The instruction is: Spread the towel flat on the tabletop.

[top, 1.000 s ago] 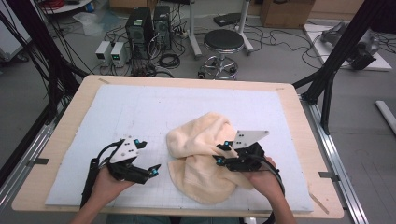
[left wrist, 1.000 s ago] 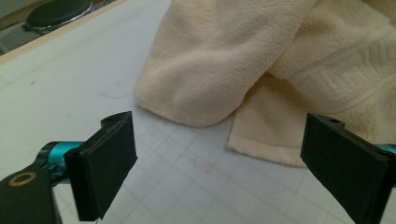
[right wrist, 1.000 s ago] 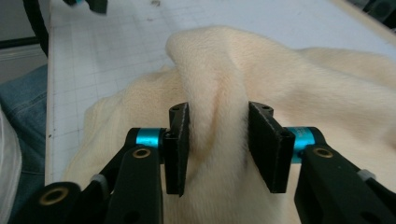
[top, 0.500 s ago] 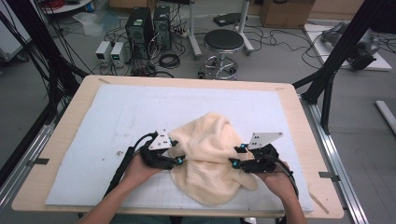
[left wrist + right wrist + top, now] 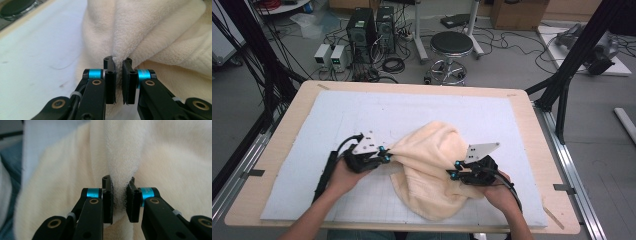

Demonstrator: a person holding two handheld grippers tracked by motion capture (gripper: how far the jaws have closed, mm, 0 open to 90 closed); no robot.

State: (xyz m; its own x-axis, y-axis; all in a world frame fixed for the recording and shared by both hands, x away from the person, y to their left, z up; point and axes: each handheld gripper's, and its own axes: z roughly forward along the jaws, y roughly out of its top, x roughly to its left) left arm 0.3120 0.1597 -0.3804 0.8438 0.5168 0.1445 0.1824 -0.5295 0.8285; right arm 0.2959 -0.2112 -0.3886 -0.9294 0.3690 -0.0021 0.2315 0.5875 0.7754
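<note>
The towel (image 5: 432, 170) lies bunched on the table (image 5: 362, 115), near its front edge; the left tongs (image 5: 384, 156) have just been closing and pinch a fold at its left side; the right tongs (image 5: 454, 172), likewise just closing, clamp a fold at its right, probably to spread the cloth flat; no containers here.

White gridded mat (image 5: 337, 120) on wooden table (image 5: 532, 135). Far side, on floor: black round stool (image 5: 452, 45), 2 PC towers (image 5: 371, 25), 2 small white boxes (image 5: 331, 56) at left, tangled cables (image 5: 394, 64). Black frame post (image 5: 569, 65) right.
</note>
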